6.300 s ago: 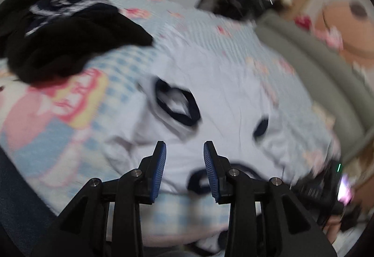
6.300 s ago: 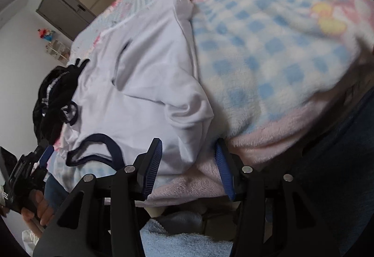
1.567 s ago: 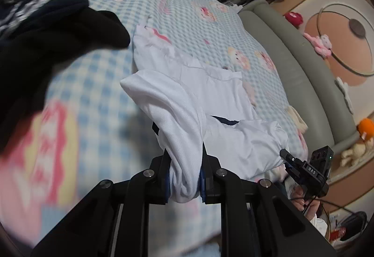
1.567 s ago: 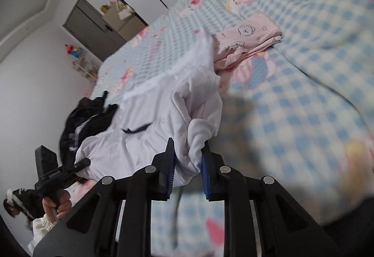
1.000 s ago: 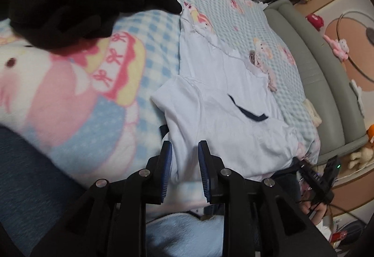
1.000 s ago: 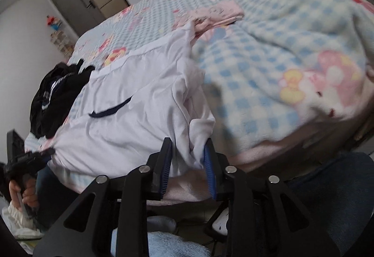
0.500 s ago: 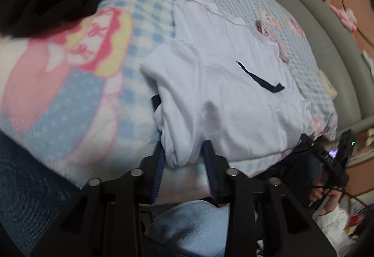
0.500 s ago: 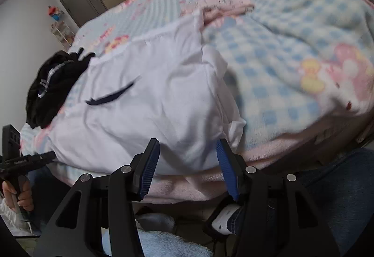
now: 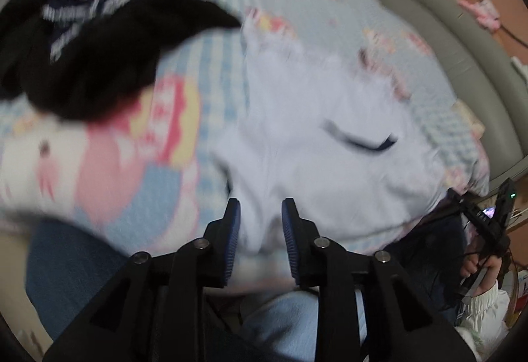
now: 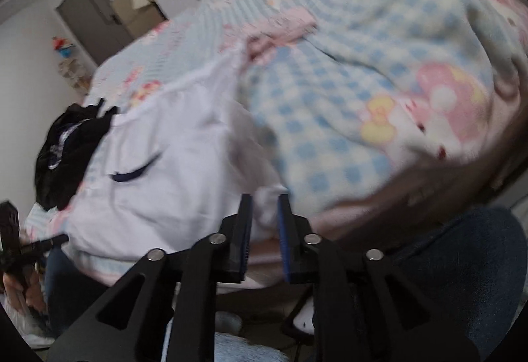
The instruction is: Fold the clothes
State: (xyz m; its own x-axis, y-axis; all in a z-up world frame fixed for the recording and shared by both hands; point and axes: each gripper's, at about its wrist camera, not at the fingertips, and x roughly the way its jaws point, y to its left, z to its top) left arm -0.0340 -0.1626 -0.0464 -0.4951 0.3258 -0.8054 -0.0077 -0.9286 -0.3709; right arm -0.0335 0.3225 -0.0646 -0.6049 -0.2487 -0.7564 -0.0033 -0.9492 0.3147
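A blue checked blanket point(image 10: 346, 118) covers the bed. On it lies the white shirt point(image 9: 330, 157), at the near edge. The left gripper point(image 9: 260, 230) stands parted around its hem; the right gripper point(image 10: 264, 223) pinches a corner. Dark clothes point(image 9: 85, 42) lie just beside the shirt.

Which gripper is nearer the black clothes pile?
Left. The left gripper sits at the white shirt's near edge beside the black clothes pile; the right gripper is across the shirt.
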